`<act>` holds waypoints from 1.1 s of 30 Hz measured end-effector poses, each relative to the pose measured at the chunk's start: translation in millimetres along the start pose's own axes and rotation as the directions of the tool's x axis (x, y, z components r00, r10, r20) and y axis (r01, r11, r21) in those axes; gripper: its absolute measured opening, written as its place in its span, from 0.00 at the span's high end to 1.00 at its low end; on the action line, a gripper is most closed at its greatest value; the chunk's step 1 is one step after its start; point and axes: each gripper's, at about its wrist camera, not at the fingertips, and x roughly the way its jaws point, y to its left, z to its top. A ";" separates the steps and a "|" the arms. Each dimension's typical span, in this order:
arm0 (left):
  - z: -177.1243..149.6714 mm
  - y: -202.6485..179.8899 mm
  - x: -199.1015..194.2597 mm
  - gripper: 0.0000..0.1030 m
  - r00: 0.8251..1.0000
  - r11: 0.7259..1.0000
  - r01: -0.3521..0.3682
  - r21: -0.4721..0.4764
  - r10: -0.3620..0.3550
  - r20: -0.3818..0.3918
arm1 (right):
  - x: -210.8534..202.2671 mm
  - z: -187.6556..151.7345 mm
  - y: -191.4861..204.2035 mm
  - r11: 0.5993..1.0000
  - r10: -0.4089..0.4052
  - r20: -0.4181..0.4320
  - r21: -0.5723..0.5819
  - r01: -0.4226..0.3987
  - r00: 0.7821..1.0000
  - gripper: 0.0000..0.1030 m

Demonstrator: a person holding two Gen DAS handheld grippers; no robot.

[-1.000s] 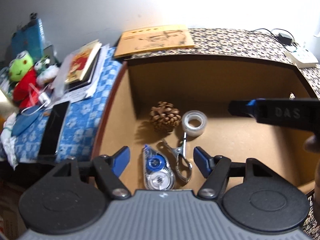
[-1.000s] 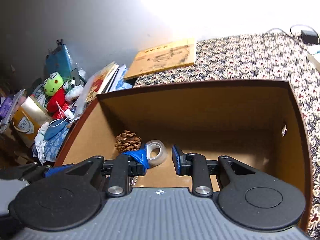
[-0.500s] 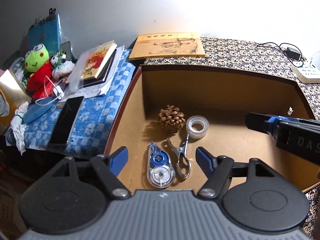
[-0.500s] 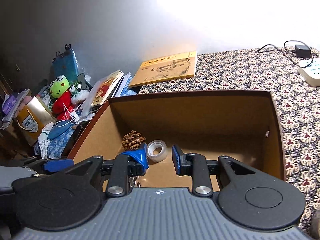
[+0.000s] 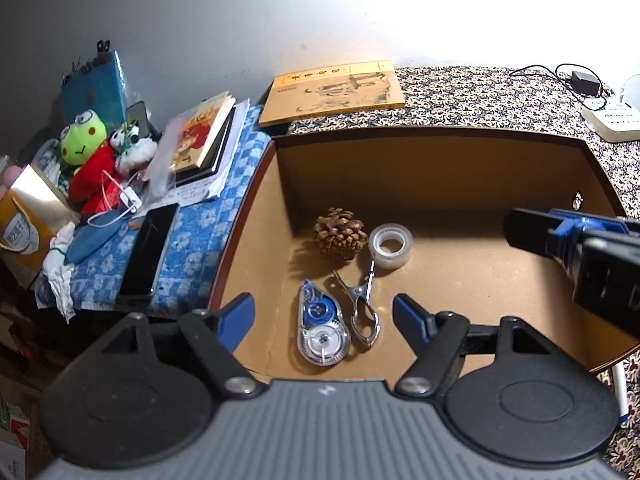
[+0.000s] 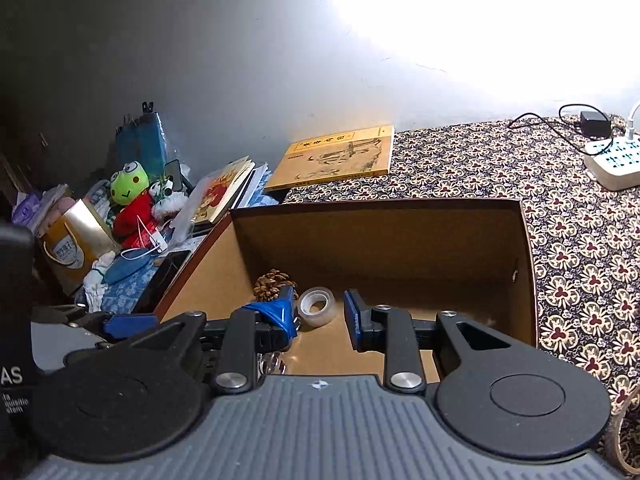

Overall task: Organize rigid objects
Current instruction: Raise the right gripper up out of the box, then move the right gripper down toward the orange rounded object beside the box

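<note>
Both tongs, left (image 5: 323,316) and right (image 6: 319,314), are held released above the cardboard box (image 5: 432,140); items are grouped at its 9 o'clock side, presumably sorted.

I count one open brown cardboard box (image 5: 420,152) holding four things: one brown pine cone (image 5: 340,234), one clear tape roll (image 5: 391,245), one metal spring clip (image 5: 362,304), one blue-and-clear correction tape dispenser (image 5: 322,330).
</note>
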 end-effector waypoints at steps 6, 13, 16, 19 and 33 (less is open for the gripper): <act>-1.2 -0.9 -7.1 0.27 1.000 1.000 -0.025 0.001 0.025 0.000 | -5.3 -1.5 0.3 1.000 0.008 -0.007 0.010 -0.008 1.000 0.91; -5.8 -0.4 -19.3 0.27 0.999 0.999 -0.043 -0.023 0.043 0.005 | -15.7 -4.9 2.4 0.999 0.041 -0.002 0.011 -0.041 0.999 0.91; -9.0 0.5 -25.2 0.27 0.999 0.998 -0.047 -0.041 0.047 0.002 | -19.7 -6.4 1.9 0.998 0.067 -0.009 0.019 -0.067 0.998 0.91; -12.7 1.3 -32.4 0.27 0.999 0.997 -0.051 -0.062 0.052 0.000 | -23.3 -7.5 0.5 0.995 0.099 -0.016 0.036 -0.098 0.995 0.91; -37.0 -9.5 -51.3 0.27 0.997 0.991 -0.079 -0.112 0.077 -0.019 | -51.9 -22.5 -7.0 0.980 0.200 -0.020 0.016 -0.199 0.980 0.91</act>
